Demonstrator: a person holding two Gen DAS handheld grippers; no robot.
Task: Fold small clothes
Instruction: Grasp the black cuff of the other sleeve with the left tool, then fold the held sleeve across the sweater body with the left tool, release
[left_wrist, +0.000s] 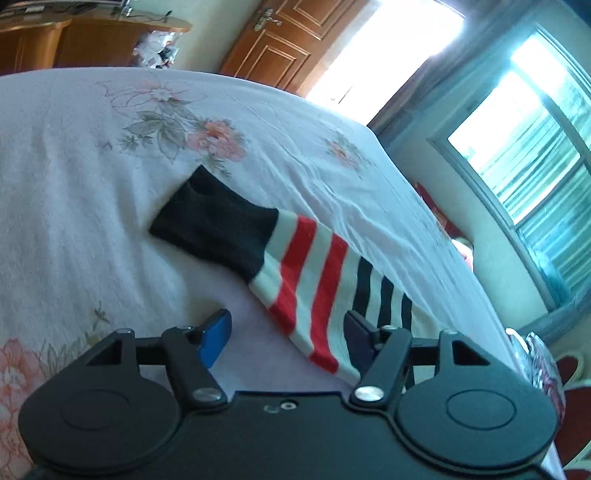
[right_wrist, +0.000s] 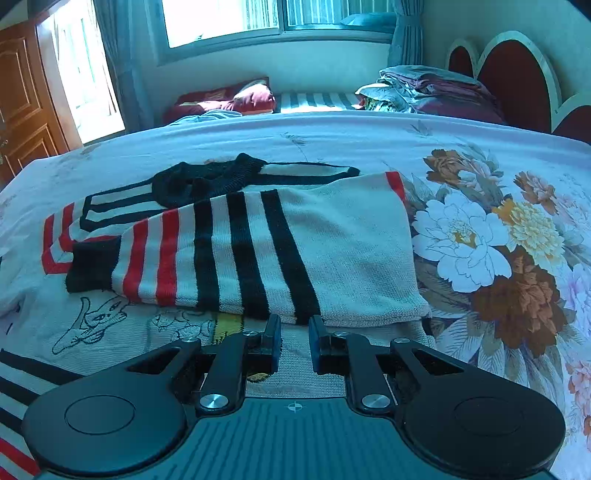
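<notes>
A small knit sweater (right_wrist: 332, 251), cream with red and black stripes and a cartoon print, lies on the bed. One sleeve (right_wrist: 207, 254) is folded across its front, black cuff to the left. The black collar (right_wrist: 207, 181) lies at the far side. In the left wrist view the other sleeve (left_wrist: 295, 269) stretches out flat on the sheet, black cuff (left_wrist: 210, 221) far from me. My left gripper (left_wrist: 288, 332) is open, its right finger over the sleeve's near part. My right gripper (right_wrist: 294, 338) is open by a narrow gap just above the sweater's front, holding nothing.
The floral bed sheet (left_wrist: 92, 166) covers the bed. A pile of folded bedding (right_wrist: 424, 92) and a red pillow (right_wrist: 229, 101) lie at the far side by the window. A headboard (right_wrist: 517, 74) stands at the right. A wooden door (left_wrist: 280, 44) is beyond the bed.
</notes>
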